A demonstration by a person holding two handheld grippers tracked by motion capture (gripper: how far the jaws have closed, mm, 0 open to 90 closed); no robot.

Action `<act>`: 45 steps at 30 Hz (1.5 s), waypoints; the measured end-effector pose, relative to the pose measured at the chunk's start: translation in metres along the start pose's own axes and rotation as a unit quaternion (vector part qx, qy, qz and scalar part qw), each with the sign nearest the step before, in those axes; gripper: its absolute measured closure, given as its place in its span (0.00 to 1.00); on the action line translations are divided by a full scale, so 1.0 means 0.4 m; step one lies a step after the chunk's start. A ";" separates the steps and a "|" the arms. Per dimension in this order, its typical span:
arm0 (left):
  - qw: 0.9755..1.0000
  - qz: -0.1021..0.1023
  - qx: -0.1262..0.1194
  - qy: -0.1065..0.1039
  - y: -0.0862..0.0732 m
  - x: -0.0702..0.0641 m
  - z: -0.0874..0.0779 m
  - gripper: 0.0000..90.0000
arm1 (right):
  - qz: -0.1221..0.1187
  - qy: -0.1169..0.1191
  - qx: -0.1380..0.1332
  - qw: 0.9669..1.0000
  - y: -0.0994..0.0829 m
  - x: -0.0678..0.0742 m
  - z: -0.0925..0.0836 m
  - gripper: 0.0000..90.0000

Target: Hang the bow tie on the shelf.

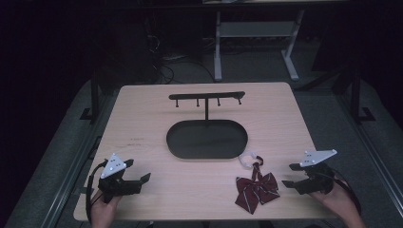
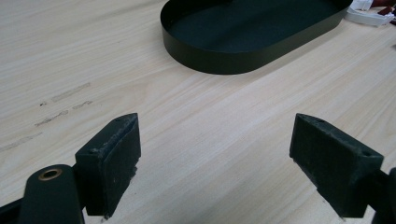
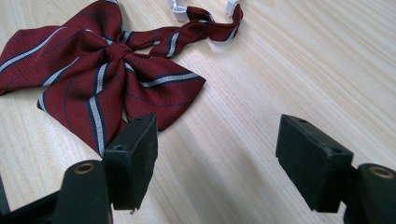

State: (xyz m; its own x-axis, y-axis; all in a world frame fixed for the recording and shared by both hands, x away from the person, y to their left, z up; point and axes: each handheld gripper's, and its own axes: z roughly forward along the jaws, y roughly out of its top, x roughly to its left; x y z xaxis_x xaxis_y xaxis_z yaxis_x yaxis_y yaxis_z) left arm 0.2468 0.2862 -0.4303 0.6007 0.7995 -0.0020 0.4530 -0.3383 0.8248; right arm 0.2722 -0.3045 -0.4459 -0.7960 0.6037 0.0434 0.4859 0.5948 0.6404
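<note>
Now both grippers empty: left gripper (image 1: 124,179) jaws wide, right gripper (image 1: 304,176) jaws wide. Bow tie (image 3: 100,70) flat just ahead of right fingers (image 3: 133,158). Risk: pads pinching only thin wing, cloth slipping out.

Wood table (image 1: 152,118) w/ black oval tray (image 1: 207,139), hook rack (image 1: 207,97); striped bow tie (image 1: 257,189) nr front edge.

One table (image 1: 142,118) carries one black oval tray (image 1: 207,139) with one peg rack (image 1: 207,96), and one striped bow tie (image 1: 257,187). Two grippers: left (image 1: 138,172), right (image 1: 292,175).
</note>
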 end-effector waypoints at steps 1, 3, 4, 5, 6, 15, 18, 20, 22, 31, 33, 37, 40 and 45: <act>1.000 0.003 0.001 0.000 0.000 0.000 -0.001 0.18 | -0.004 0.001 -0.004 1.000 0.001 0.000 0.001 0.33; 1.000 0.003 0.001 0.000 0.000 -0.001 0.000 0.18 | -0.005 0.001 -0.002 1.000 0.005 0.000 0.001 0.33; 1.000 0.003 0.001 0.001 -0.001 -0.001 0.000 0.18 | -0.005 0.001 -0.002 1.000 0.005 0.000 0.001 0.33; 1.000 0.000 0.000 0.001 -0.003 -0.001 0.001 0.18 | -0.006 0.004 -0.003 1.000 0.008 0.001 0.002 0.33; 1.000 0.000 0.000 0.001 -0.003 -0.001 0.001 0.18 | -0.006 0.004 -0.003 1.000 0.008 0.001 0.002 0.33; 1.000 0.001 -0.001 0.000 -0.003 -0.001 0.000 0.18 | -0.022 0.005 0.003 1.000 0.036 0.013 -0.003 0.35; 1.000 0.001 -0.001 0.002 -0.003 -0.001 -0.004 0.18 | -0.025 0.007 0.005 1.000 0.046 0.015 -0.004 0.36; 1.000 0.004 0.000 0.005 -0.005 0.002 -0.006 0.18 | -0.030 0.004 0.005 1.000 0.056 0.019 -0.006 0.37; 1.000 -0.001 -0.002 0.006 -0.006 0.004 -0.007 0.18 | -0.033 0.007 0.008 0.999 0.066 0.024 -0.007 0.38; 1.000 0.003 -0.008 0.011 -0.005 0.003 -0.014 0.18 | -0.049 0.016 0.015 0.999 0.110 0.042 0.005 0.41; 1.000 0.004 -0.011 0.014 -0.006 0.002 -0.016 0.18 | -0.053 0.020 0.020 0.998 0.125 0.046 0.013 0.41; 1.000 0.002 -0.010 0.014 -0.006 0.005 -0.017 0.18 | -0.057 0.029 0.017 0.998 0.141 0.049 0.021 0.41; 1.000 0.003 -0.010 0.013 -0.006 0.005 -0.017 0.18 | -0.059 0.031 0.018 0.998 0.148 0.049 0.025 0.41; 1.000 0.001 -0.010 0.014 -0.006 0.006 -0.017 0.18 | -0.072 0.034 0.025 0.997 0.173 0.048 0.038 0.41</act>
State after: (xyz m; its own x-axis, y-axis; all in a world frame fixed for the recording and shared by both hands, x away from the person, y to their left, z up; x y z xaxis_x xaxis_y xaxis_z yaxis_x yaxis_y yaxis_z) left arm 0.2427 0.2922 -0.4286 0.5826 0.8126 0.0147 0.4387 -0.3296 0.8360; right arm 0.2960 -0.2437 -0.4124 -0.8805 0.4741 0.0067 0.3812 0.6995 0.6045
